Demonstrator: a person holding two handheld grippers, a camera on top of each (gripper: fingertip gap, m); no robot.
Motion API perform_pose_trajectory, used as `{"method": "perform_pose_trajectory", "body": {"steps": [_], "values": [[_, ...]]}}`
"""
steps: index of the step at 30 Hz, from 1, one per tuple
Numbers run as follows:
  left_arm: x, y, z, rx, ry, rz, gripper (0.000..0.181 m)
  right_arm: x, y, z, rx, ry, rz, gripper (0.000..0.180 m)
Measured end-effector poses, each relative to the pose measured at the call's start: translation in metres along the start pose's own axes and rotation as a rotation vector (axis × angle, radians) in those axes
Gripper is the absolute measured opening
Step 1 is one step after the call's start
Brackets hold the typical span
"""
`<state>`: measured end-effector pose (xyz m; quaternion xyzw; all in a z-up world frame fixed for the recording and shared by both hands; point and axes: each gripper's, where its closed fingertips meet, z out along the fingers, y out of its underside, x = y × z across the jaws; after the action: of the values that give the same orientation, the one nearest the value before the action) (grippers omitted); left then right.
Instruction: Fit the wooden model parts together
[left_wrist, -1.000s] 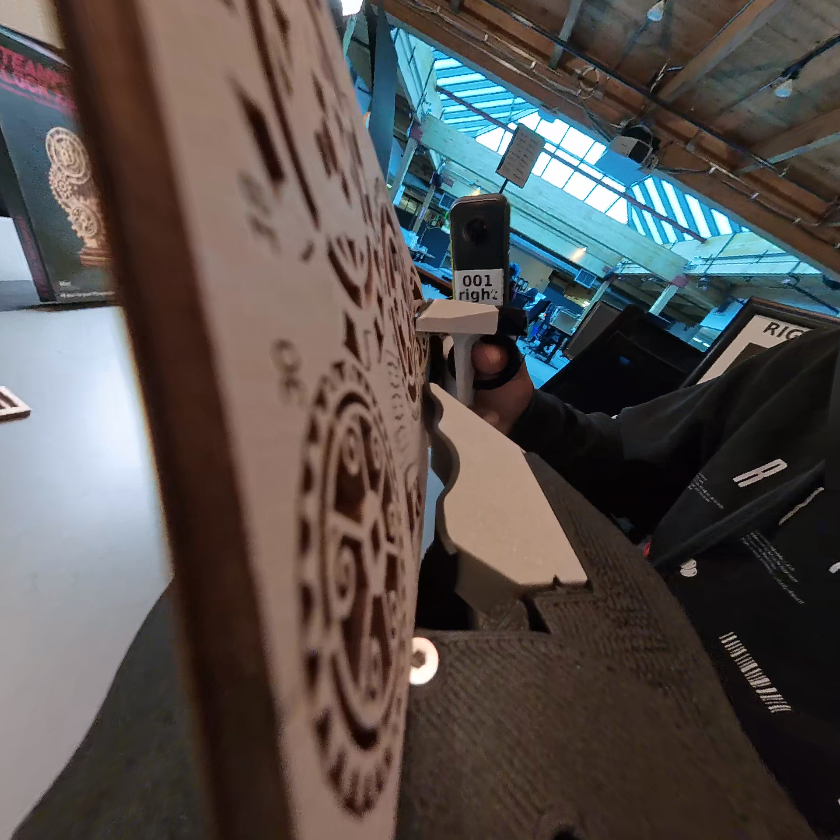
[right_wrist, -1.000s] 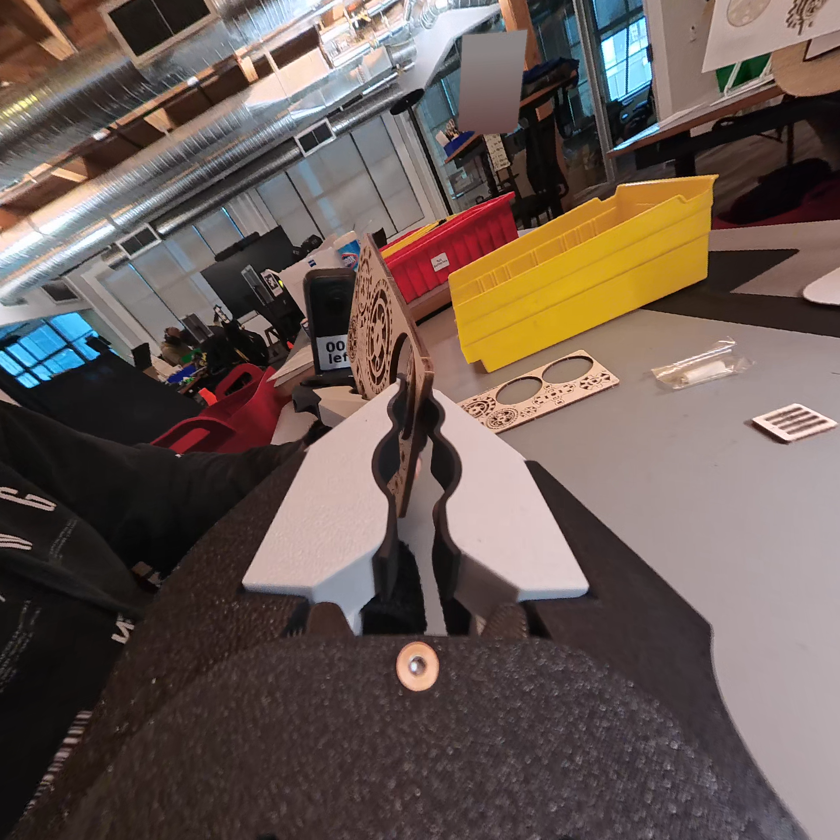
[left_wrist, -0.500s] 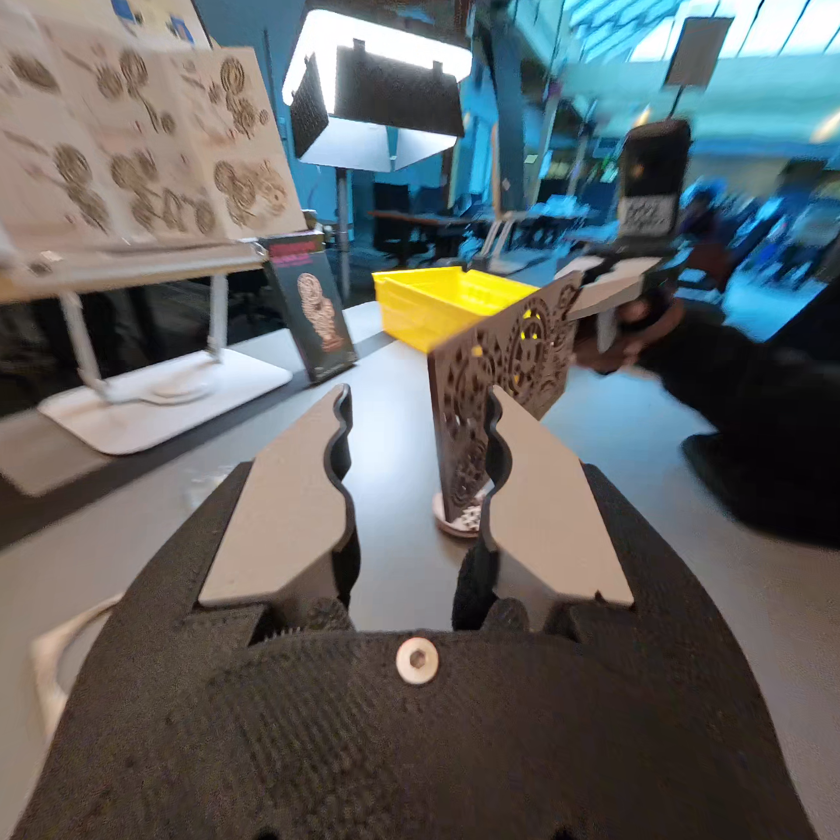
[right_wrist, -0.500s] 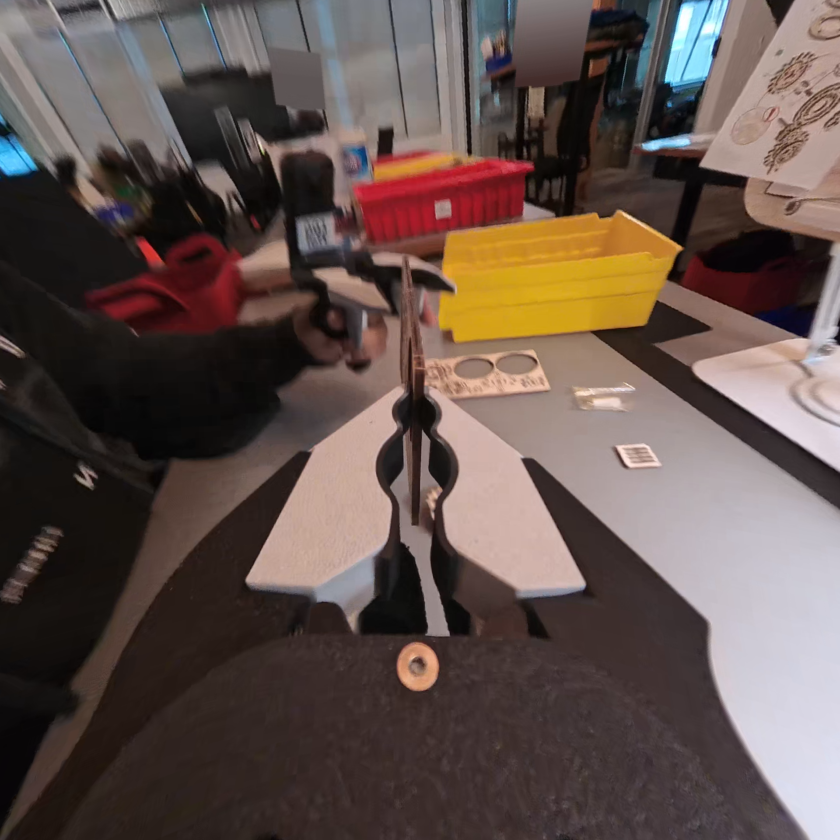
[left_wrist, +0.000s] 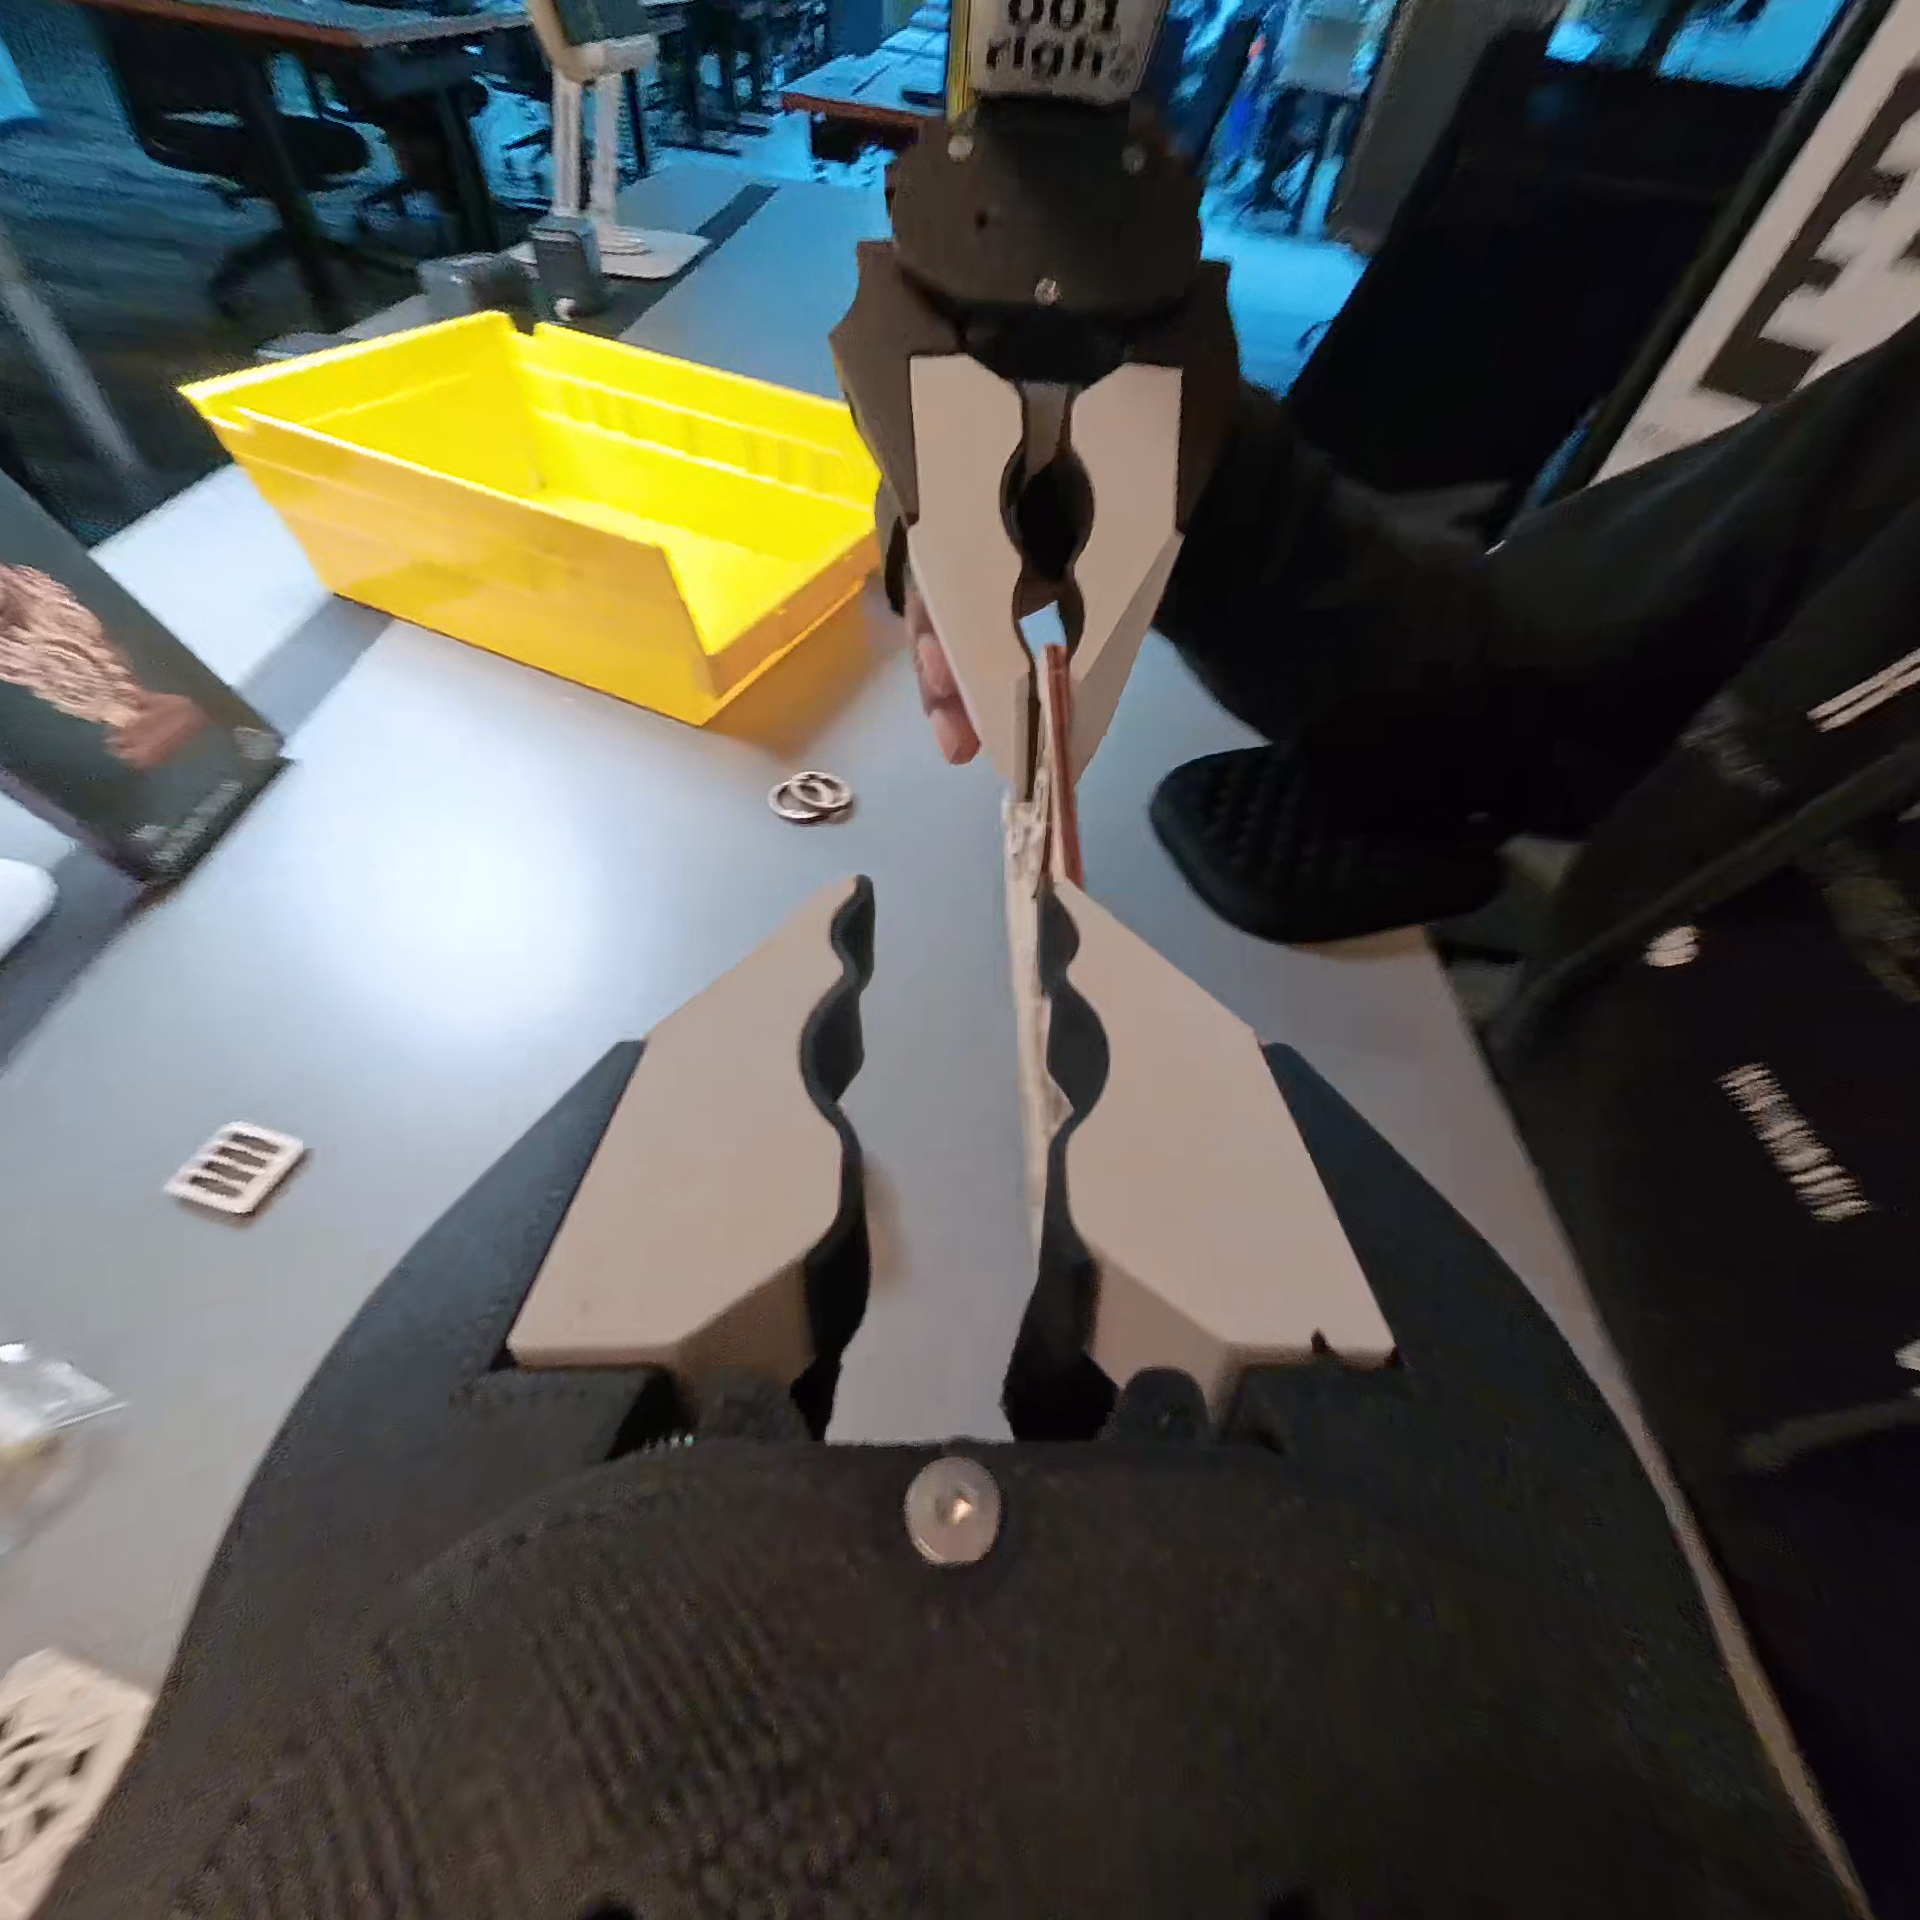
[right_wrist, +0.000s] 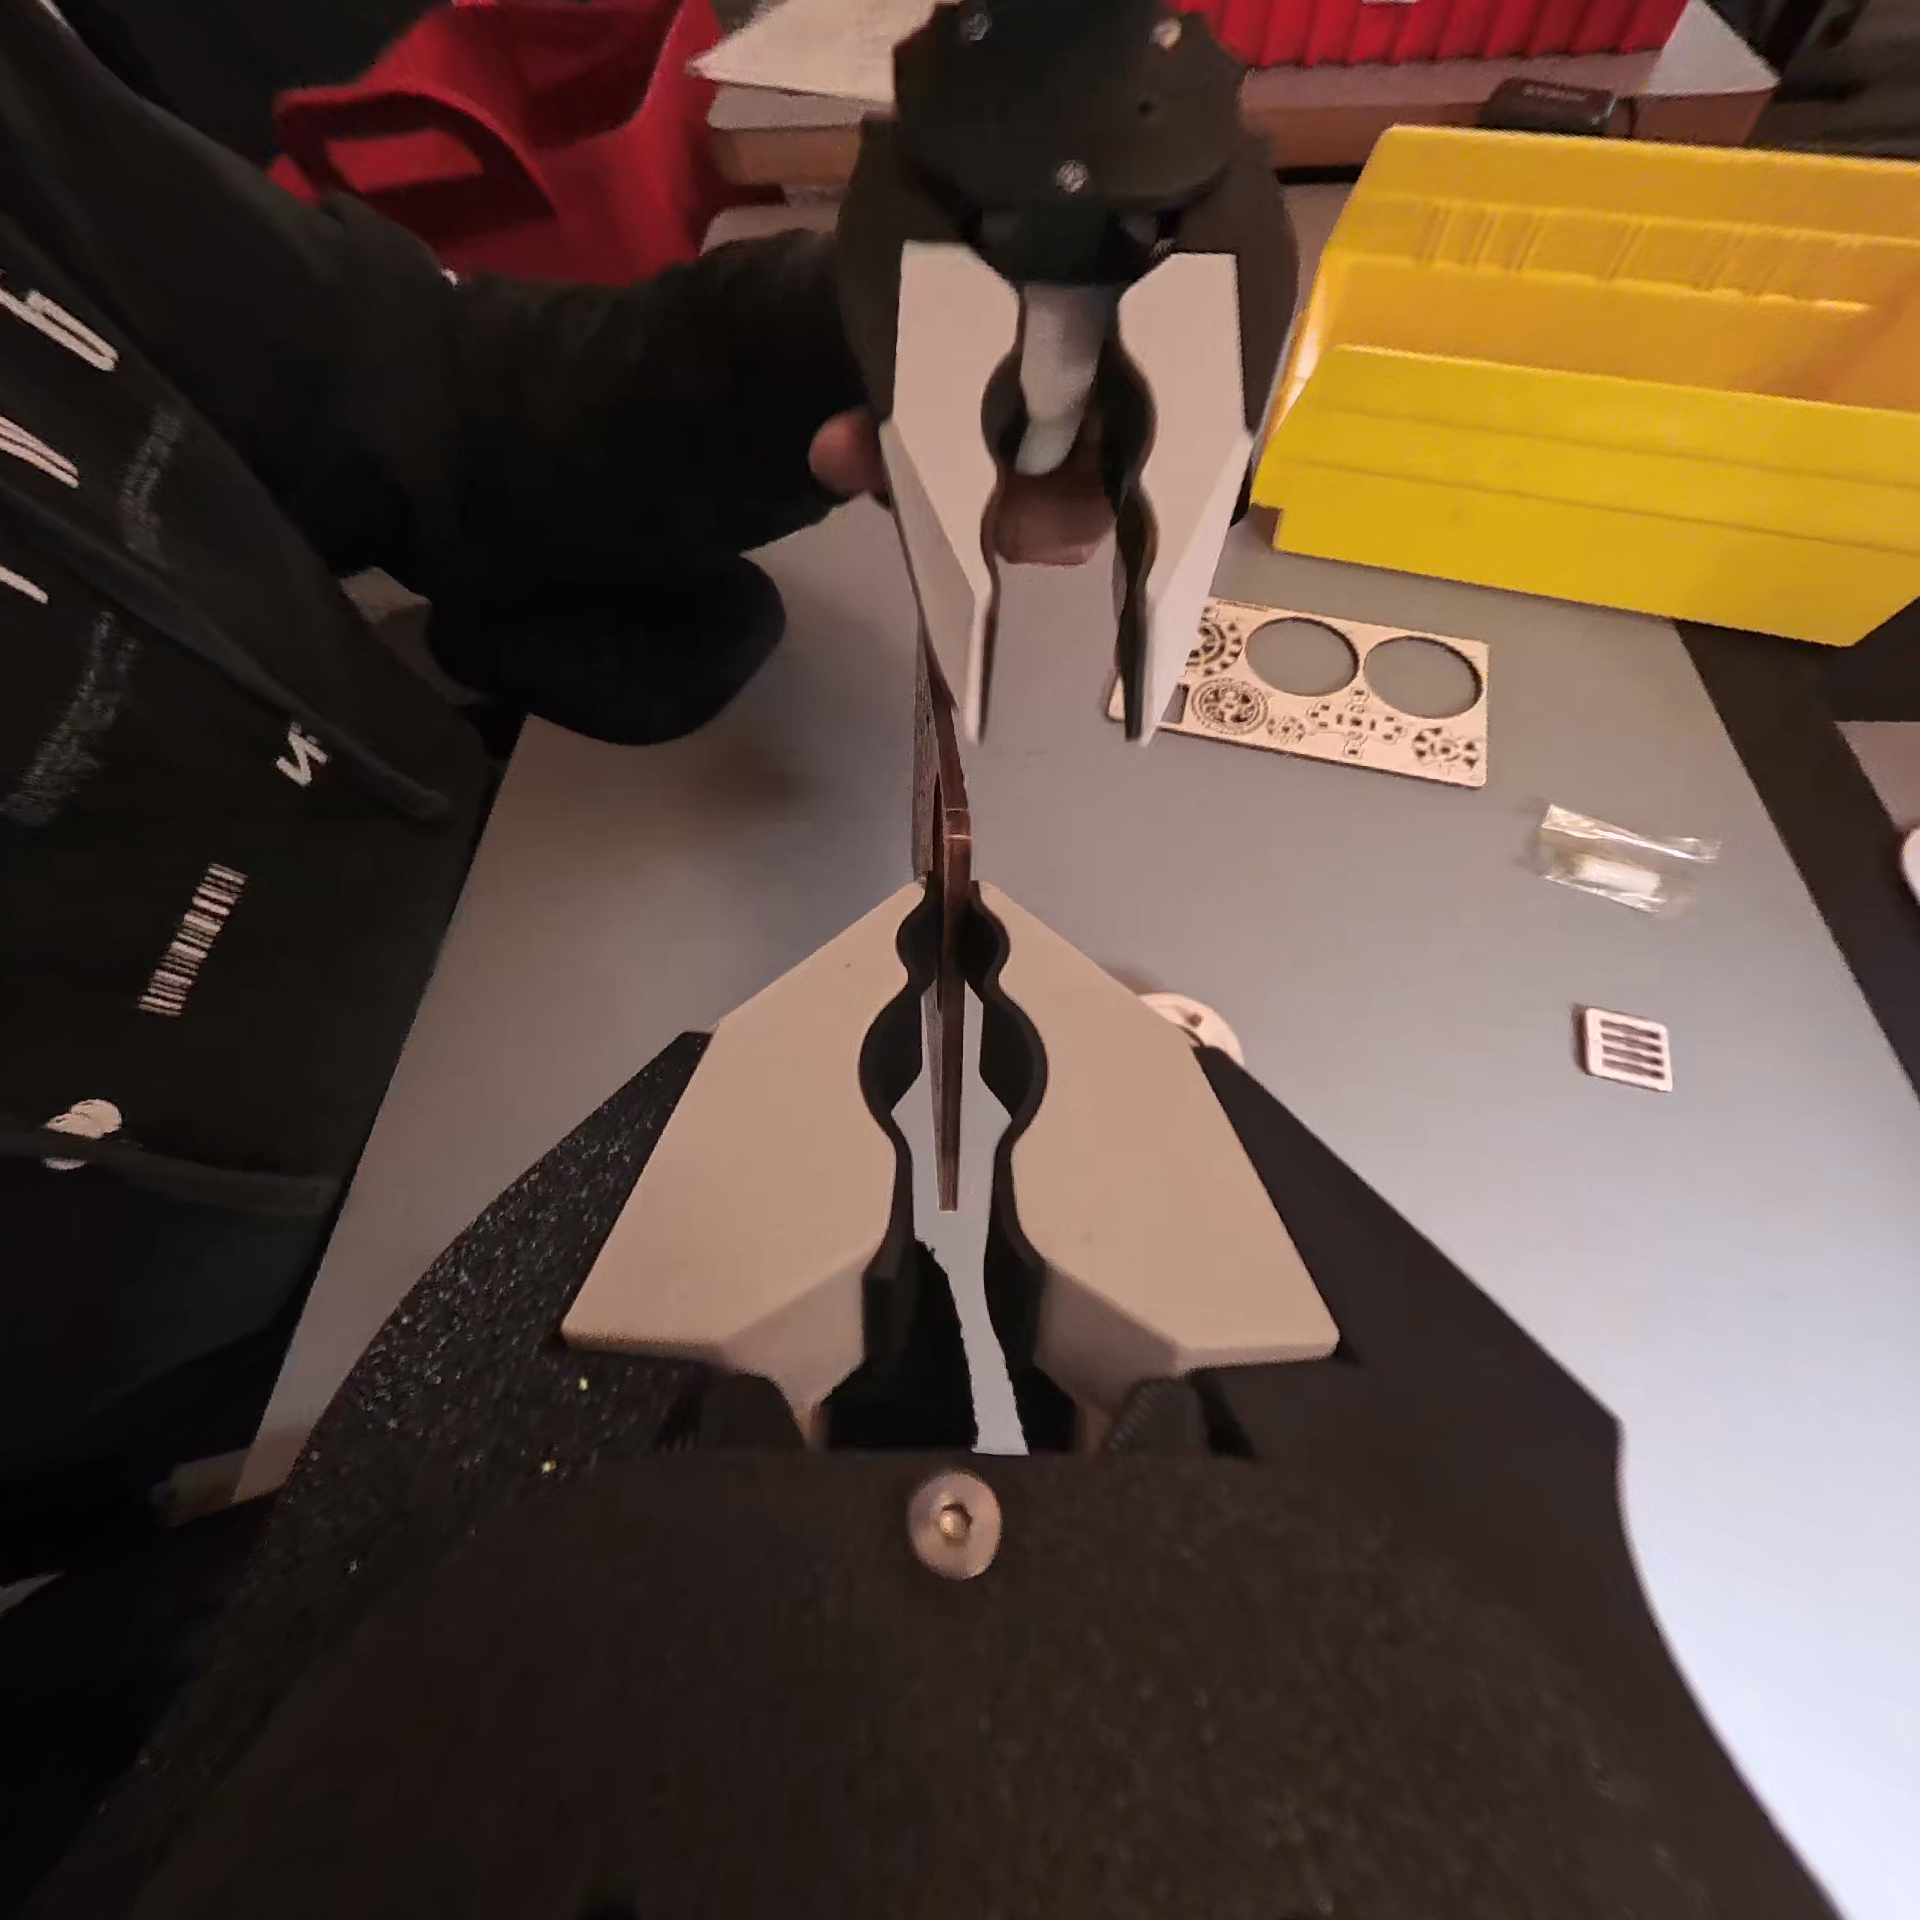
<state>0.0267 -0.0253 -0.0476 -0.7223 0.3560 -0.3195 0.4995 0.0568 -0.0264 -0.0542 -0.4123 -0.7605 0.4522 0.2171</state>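
Observation:
A thin wooden model panel (right_wrist: 940, 831) with laser-cut patterns shows edge-on over the grey table (right_wrist: 1351, 1143). My right gripper (right_wrist: 948, 894) is shut on its near end. It also shows across in the left wrist view (left_wrist: 1044, 769), pinching the panel (left_wrist: 1058, 790). My left gripper (left_wrist: 961, 914) is open, and the panel's other end lies along the inner face of its right finger (left_wrist: 1174, 1122). In the right wrist view the left gripper (right_wrist: 1055, 722) faces me with its jaws apart, the panel beside one finger. A round wooden part (right_wrist: 1195, 1023) peeks out beside my right gripper.
A yellow bin (left_wrist: 540, 520) stands at the back, also in the right wrist view (right_wrist: 1590, 436). On the table lie a wooden sheet with two round holes (right_wrist: 1340, 696), a small slotted piece (right_wrist: 1626, 1049), a clear bag (right_wrist: 1621, 857) and two metal rings (left_wrist: 810, 798). A person's black sleeve (right_wrist: 520, 468) is close by. The grippers are tip to tip, or close to it. The left tips stand about 25 centimetres off the small slotted piece (right_wrist: 1626, 1049). It turns up in the left wrist view (left_wrist: 244, 1162) as well.
My left gripper has opened and let go of the panel. Both grippers have tipped down toward the table and now face each other. My right gripper has kept its hold.

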Motion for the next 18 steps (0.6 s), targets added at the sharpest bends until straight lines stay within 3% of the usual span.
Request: {"method": "perform_pose_trajectory", "body": {"steps": [4, 5, 7, 8, 14, 18], "values": [[0.019, 0.022, 0.011, -0.101, 0.098, -0.016, 0.038, 0.006, 0.014, 0.007, -0.049, 0.024, 0.001, 0.001], [0.019, 0.031, 0.017, -0.148, 0.083, 0.009, 0.033, 0.006, 0.014, 0.009, -0.047, 0.013, 0.001, 0.001], [0.013, 0.04, 0.027, -0.195, 0.022, 0.074, 0.003, 0.006, 0.012, 0.011, -0.054, 0.012, -0.007, 0.001], [0.01, 0.038, 0.03, -0.184, -0.002, 0.086, 0.002, 0.009, 0.011, 0.01, -0.058, 0.033, -0.016, 0.001], [-0.012, -0.007, 0.007, 0.137, -0.079, -0.028, 0.001, 0.048, -0.026, -0.032, 0.308, 0.241, 0.016, 0.019], [-0.023, -0.024, -0.008, 0.344, -0.089, -0.148, 0.001, 0.054, -0.034, -0.042, 0.586, 0.151, 0.184, 0.03]]}}
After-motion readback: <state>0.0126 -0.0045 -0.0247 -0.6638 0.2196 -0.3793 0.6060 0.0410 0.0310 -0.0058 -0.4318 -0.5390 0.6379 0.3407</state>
